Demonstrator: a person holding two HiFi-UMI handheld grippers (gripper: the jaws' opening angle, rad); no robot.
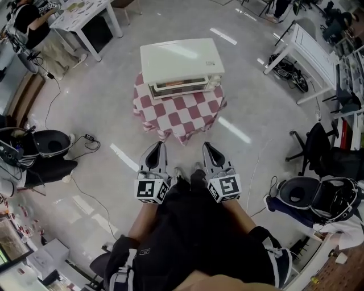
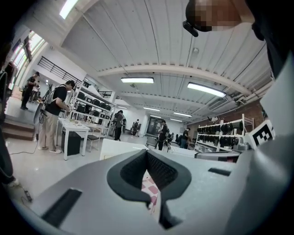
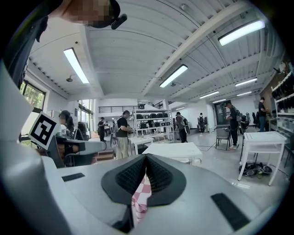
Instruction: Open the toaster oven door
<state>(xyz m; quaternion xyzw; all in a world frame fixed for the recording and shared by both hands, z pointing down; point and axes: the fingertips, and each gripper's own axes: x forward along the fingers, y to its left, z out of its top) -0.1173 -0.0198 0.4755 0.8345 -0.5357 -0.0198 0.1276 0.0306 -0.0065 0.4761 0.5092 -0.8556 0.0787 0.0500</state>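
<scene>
Cream-white and boxy, one toaster oven (image 1: pixel 181 59) sits at 12 o'clock in the head view on one small bench (image 1: pixel 187 133), which is draped in a red-and-white checked cloth (image 1: pixel 182 113). Its door (image 1: pixel 182 86) faces the person and appears to lie flush against the front. From this steep angle only a thin strip of it shows, and its handle cannot be made out. Two tools point toward it from 6 o'clock, well apart from the bench. The left tool (image 1: pixel 156 146) and the right tool (image 1: pixel 207 146) are side by side, and each carries one marker cube (image 1: pixel 151 190) (image 1: pixel 225 187). The left gripper view shows the left tool (image 2: pixel 148 153) with its dark ribbed pads pressed together and nothing between them. The right gripper view shows the right tool (image 3: pixel 146 158) closed and empty in the same way. In both views only a sliver of the checked cloth (image 3: pixel 140 197) shows through the slot below the pads, and the tool body covers most of the toaster oven (image 3: pixel 172 151). Around the glossy grey floor (image 1: pixel 108 108) stand a white bench (image 1: pixel 85 17) at 11 o'clock and a second white bench (image 1: pixel 311 51) at 2 o'clock. One black office chair (image 1: pixel 315 145) is at 3 o'clock. One person (image 1: pixel 31 23) at 10 o'clock is cut off by the frame edge. The holder's arms are partly hidden by dark clothing at the bottom.
</scene>
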